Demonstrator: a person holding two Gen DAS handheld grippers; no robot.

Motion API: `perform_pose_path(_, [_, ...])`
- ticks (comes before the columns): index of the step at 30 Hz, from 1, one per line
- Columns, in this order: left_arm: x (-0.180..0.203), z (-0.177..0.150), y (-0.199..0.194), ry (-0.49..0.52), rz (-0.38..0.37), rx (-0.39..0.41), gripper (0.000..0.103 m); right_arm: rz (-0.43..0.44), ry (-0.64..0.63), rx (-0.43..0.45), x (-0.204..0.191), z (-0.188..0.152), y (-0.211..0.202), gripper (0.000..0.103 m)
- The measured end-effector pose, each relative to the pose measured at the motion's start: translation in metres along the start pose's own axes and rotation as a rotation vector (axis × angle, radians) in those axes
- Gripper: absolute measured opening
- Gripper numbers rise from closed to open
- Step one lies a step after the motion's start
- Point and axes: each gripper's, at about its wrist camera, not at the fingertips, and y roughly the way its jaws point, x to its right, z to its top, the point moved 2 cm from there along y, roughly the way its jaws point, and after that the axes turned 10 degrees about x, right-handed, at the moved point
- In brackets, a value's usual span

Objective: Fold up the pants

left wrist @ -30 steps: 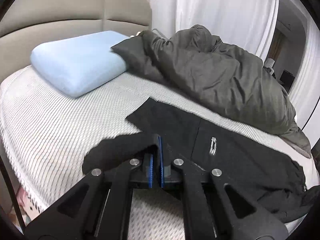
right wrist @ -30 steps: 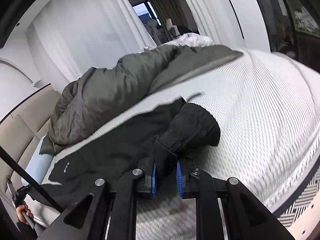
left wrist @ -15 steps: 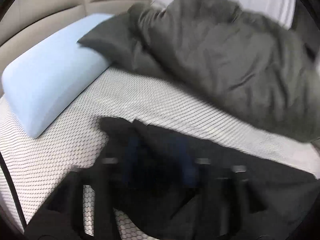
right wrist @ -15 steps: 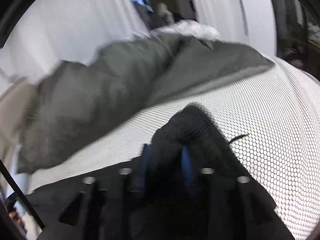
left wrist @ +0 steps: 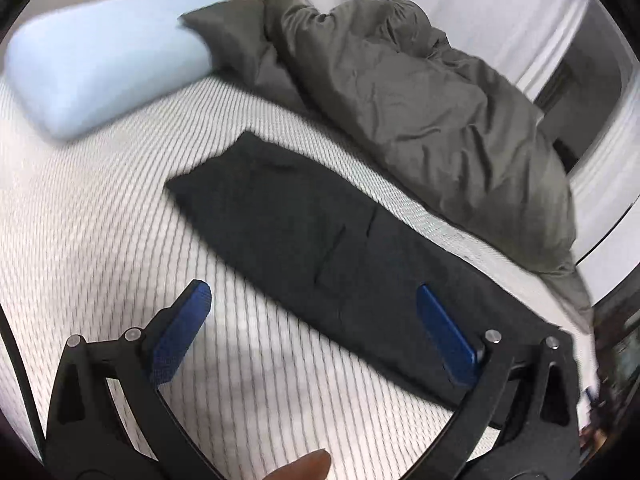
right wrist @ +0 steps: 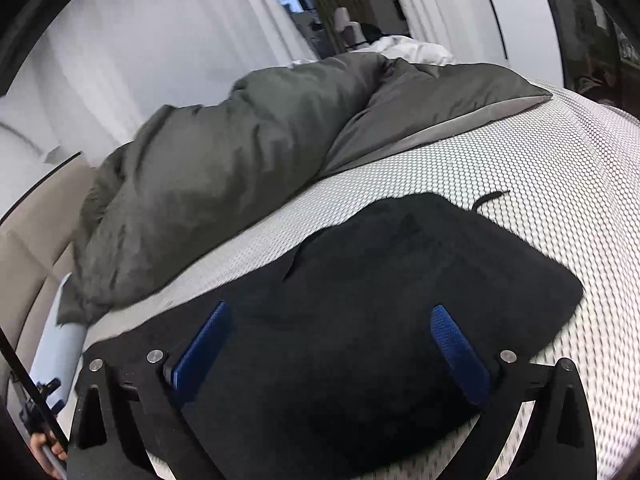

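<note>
Black pants [left wrist: 320,236] lie flat just beside the grey duvet [left wrist: 420,92]. Left gripper [left wrist: 312,328] and right gripper [right wrist: 332,340] have just been opening, now spread wide, nothing clamped. Fabric looks soft, limp, light; likely best pinched at waistband or hem corners.

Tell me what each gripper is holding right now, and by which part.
Nothing is held. The left gripper and right gripper have just opened wide; the black pants lie loose on the bed.
</note>
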Motion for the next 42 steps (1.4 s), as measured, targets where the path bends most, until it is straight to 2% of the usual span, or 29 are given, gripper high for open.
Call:
perform_pose_path(3, [-0.01, -0.025, -0.005, -0.082, -0.037, -0.059, 0.097, 0.049, 0.011, -0.015, 0.01, -0.015, -0.026, 0.102])
perform_pose_path(5, [-0.014, -0.04, -0.005, -0.144, -0.076, -0.097, 0.083, 0.065, 0.019, -0.027, 0.021, -0.029, -0.043, 0.102])
perform_pose_path(6, [-0.014, -0.045, -0.003, -0.163, -0.094, -0.115, 0.081, 0.076, 0.029, -0.033, 0.026, -0.035, -0.048, 0.102])
perform_pose_path(8, [-0.014, -0.053, 0.009, -0.196, -0.137, -0.154, 0.069, 0.091, 0.065, -0.059, 0.038, -0.047, -0.054, 0.102])
perform_pose_path(12, [-0.018, -0.063, 0.041, -0.308, -0.186, -0.239, 0.064, 0.117, 0.175, -0.098, 0.066, -0.064, -0.052, 0.102])
perform_pose_path(13, [-0.017, -0.065, 0.049, -0.309, -0.181, -0.255, 0.06, 0.131, 0.206, -0.111, 0.072, -0.068, -0.05, 0.102])
perform_pose_path(16, [-0.014, -0.064, 0.065, -0.307, -0.169, -0.22, 0.055, 0.166, 0.276, -0.139, 0.084, -0.076, -0.039, 0.093])
perform_pose_path(18, [-0.015, -0.06, 0.074, -0.342, -0.159, -0.201, 0.045, 0.173, 0.277, -0.137, 0.083, -0.077, -0.031, 0.092])
perform_pose_path(20, [-0.015, -0.06, 0.083, -0.359, -0.102, -0.178, 0.025, 0.179, 0.28, -0.134, 0.081, -0.075, -0.021, 0.09])
perform_pose_path(21, [-0.014, -0.059, 0.086, -0.353, -0.075, -0.161, 0.022, 0.174, 0.284, -0.13, 0.078, -0.074, -0.013, 0.088])
perform_pose_path(24, [-0.009, -0.057, 0.09, -0.33, -0.044, -0.123, 0.012, 0.133, 0.306, -0.152, 0.075, -0.067, 0.021, 0.078])
perform_pose_path(25, [-0.008, -0.057, 0.088, -0.332, -0.038, -0.109, 0.009, 0.116, 0.322, -0.157, 0.076, -0.066, 0.032, 0.073])
perform_pose_path(26, [-0.009, -0.054, 0.087, -0.332, -0.033, -0.1, 0.005, 0.107, 0.335, -0.159, 0.075, -0.063, 0.043, 0.062])
perform_pose_path(27, [-0.009, -0.053, 0.084, -0.321, -0.008, -0.078, 0.004, 0.089, 0.334, -0.158, 0.074, -0.061, 0.052, 0.053])
perform_pose_path(29, [-0.013, -0.051, 0.078, -0.317, 0.005, -0.058, 0.003, 0.051, 0.319, -0.162, 0.073, -0.058, 0.062, 0.021])
perform_pose_path(31, [-0.015, -0.05, 0.071, -0.311, 0.015, -0.045, 0.003, 0.054, 0.299, -0.131, 0.069, -0.055, 0.058, 0.011])
perform_pose_path(34, [-0.014, -0.049, 0.055, -0.251, 0.032, -0.016, 0.002, 0.084, 0.247, -0.092, 0.064, -0.054, 0.038, 0.004])
perform_pose_path(38, [-0.03, -0.055, 0.012, -0.2, 0.033, -0.017, 0.002, 0.112, 0.17, -0.09, 0.056, -0.061, 0.004, 0.003])
perform_pose_path(42, [-0.057, -0.068, -0.035, -0.18, 0.015, -0.035, 0.002, 0.133, 0.102, -0.103, 0.055, -0.086, -0.039, 0.003])
